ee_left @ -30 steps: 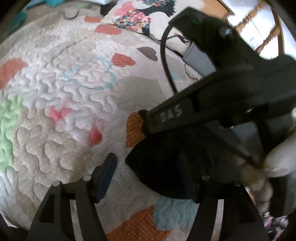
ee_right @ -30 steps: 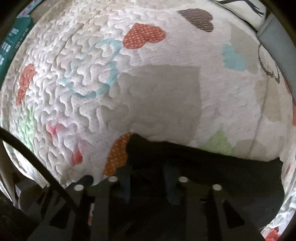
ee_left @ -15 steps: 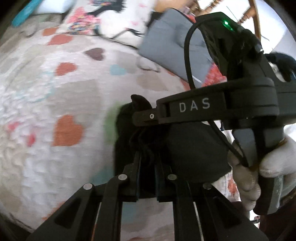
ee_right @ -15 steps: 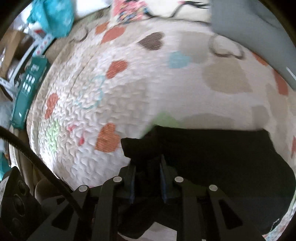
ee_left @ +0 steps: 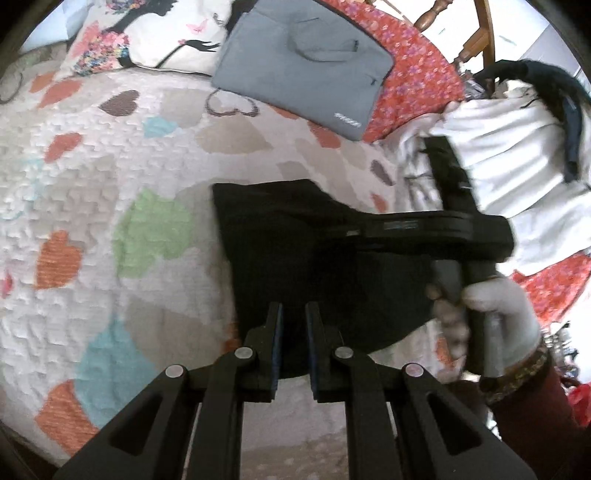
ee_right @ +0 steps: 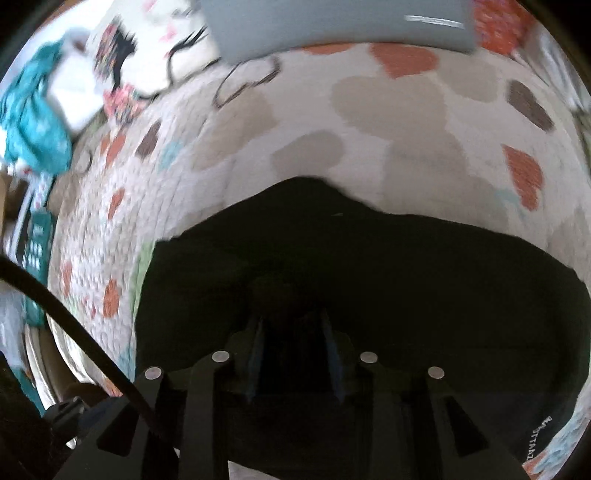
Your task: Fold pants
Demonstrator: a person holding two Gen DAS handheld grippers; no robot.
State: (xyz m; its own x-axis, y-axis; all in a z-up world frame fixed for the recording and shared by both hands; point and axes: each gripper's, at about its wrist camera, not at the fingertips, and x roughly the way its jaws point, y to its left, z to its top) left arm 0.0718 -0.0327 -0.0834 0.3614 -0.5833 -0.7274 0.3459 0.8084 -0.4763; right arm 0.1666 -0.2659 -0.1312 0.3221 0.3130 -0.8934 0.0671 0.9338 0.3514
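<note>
The black pants point(ee_left: 295, 243) lie folded on a white quilt with coloured hearts point(ee_left: 110, 177). In the left wrist view my left gripper point(ee_left: 293, 314) sits at the near edge of the pants, its jaws a narrow gap apart with nothing clearly between them. The right gripper point(ee_left: 354, 236), held by a gloved hand point(ee_left: 498, 317), reaches over the pants from the right. In the right wrist view the right gripper point(ee_right: 291, 325) hovers over the pants point(ee_right: 369, 277) with its jaws parted. The view is dark and blurred there.
A grey laptop sleeve point(ee_left: 303, 62) and a printed pillow point(ee_left: 140, 33) lie at the far side of the bed. A red floral cloth point(ee_left: 417, 77) and white clothes point(ee_left: 509, 155) are piled at the right. Teal items point(ee_right: 33, 122) sit at the left.
Both grippers were shut on the pants' edge half a second ago. Now both have let go and their jaws have parted. The pants lie flat, folded over towards the right.
</note>
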